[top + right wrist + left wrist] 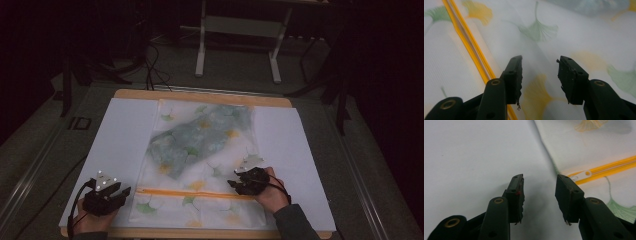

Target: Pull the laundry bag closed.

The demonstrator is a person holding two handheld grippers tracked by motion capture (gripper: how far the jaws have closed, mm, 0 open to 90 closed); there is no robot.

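A sheer white bag printed with green and yellow ginkgo leaves lies flat on the table, with a grey-green cloth inside it. An orange zipper runs across its near part, and the zipper's white pull sits at its left end. My left gripper is open over the white sheet just left of the bag's edge, the pull just beyond its right jaw. My right gripper is open above the bag, to the right of the zipper, with nothing between its jaws.
A white sheet covers a wooden board under the bag. Beyond the table stand a white metal frame and cables on a dark floor. A person's hands hold both grippers near the front edge.
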